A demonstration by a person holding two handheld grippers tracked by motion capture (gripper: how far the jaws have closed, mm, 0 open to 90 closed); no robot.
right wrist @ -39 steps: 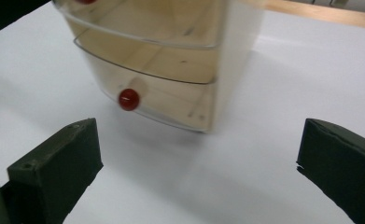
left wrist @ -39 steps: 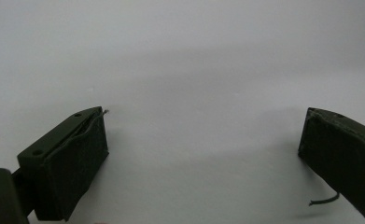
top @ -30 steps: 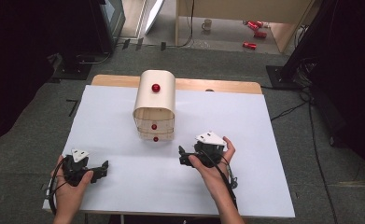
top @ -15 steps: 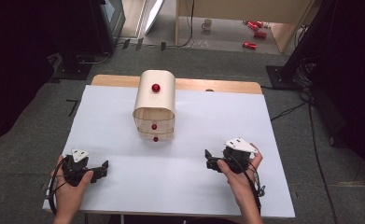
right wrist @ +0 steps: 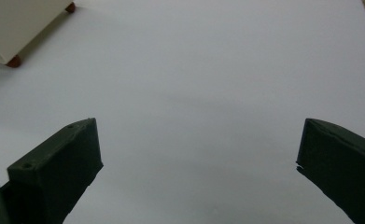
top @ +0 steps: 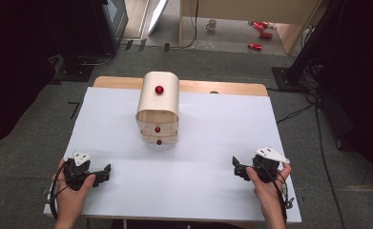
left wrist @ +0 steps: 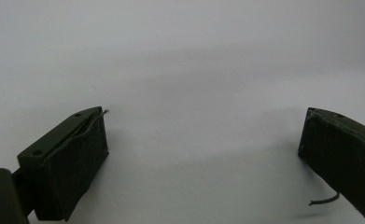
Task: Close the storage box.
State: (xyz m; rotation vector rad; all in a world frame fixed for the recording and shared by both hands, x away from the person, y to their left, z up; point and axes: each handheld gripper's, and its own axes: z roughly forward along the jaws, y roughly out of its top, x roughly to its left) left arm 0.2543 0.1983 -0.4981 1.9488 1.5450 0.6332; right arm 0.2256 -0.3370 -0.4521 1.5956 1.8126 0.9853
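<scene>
Lengthwise, the wooden cabinet (top: 158,107) points its red-knobbed drawers toward the person; left gripper (top: 107,170) and right gripper (top: 235,167) gape empty

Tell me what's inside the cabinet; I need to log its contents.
The cabinet has two shut drawers with red knobs, and a third knob on top. Nothing inside shows; the fronts cover it.

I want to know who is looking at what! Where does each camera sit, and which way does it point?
High view: above the person's side, looking forward and down at the white table, the small drawer box, both hands and both tongs.
Left gripper view: rides on the left tongs, looking along its open jaws at bare tabletop.
Right gripper view: rides on the right tongs, jaws open, facing the table.
Shared: the drawer box shows in the high and right gripper views.
</scene>
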